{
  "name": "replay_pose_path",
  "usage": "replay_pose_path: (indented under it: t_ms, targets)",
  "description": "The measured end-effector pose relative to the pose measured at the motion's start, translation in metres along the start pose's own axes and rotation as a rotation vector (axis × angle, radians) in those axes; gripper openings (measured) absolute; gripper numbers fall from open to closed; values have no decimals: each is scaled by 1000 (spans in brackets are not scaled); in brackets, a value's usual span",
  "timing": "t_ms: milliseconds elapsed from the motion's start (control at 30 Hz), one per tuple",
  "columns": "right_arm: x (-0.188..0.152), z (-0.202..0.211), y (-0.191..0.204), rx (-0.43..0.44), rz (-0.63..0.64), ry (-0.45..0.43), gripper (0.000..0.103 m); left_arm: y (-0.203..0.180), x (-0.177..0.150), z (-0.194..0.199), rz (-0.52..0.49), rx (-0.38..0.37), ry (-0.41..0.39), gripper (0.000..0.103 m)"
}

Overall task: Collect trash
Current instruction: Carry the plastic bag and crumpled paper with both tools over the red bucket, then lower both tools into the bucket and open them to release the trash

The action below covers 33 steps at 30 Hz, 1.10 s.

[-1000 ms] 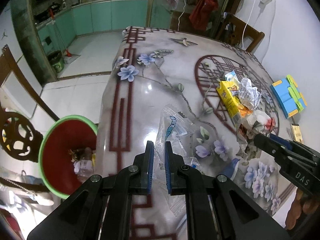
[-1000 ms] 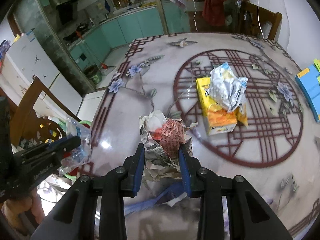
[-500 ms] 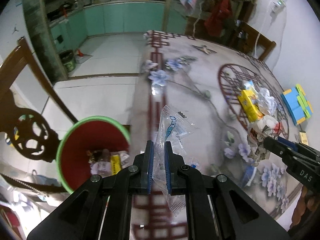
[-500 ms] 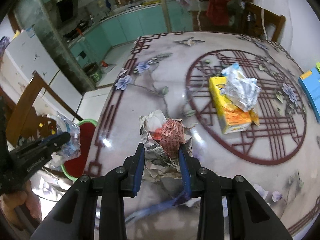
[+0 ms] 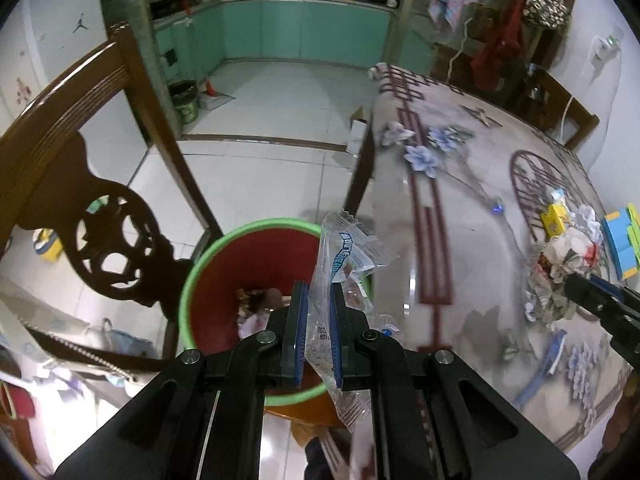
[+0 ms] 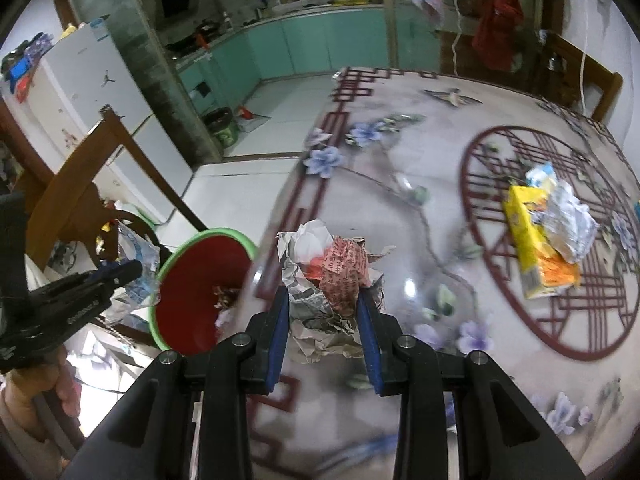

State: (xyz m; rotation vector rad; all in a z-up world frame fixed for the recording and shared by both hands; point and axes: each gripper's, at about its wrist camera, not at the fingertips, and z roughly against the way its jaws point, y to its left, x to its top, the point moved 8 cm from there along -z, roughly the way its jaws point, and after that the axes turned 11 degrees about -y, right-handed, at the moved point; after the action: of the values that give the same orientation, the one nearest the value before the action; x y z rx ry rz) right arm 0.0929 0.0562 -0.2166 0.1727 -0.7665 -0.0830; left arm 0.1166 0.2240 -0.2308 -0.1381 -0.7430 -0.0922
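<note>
My left gripper is shut on a clear plastic wrapper with blue print and holds it above the red bin with a green rim on the floor beside the table. That bin holds some trash at its bottom. My right gripper is shut on a crumpled wad of newspaper and red printed paper, held over the table near its left edge. The same wad and the right gripper show at the right of the left wrist view. The left gripper with its wrapper shows at the left of the right wrist view.
A yellow carton topped with crumpled foil wrappers lies on the patterned table. A blue strip lies near the table's front. A carved wooden chair stands left of the bin. Blue and green blocks sit at the far right.
Both grippers have swung left with their loads. The left one has gone from over the table to above the bin, and the right one has neared the table's left edge.
</note>
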Motion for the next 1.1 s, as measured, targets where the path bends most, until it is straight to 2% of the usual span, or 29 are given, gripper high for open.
replay_pose_path:
  t_ms: [333, 700, 1100]
  targets:
    - [2, -14, 38, 52, 30, 10, 30, 31, -4, -12, 5, 25, 23, 10]
    - [11, -32, 101, 177, 120, -7, 30, 63, -10, -33, 17, 54, 71, 10]
    - [1, -61, 136, 208, 150, 31, 30, 80, -22, -56, 43, 30, 137, 10]
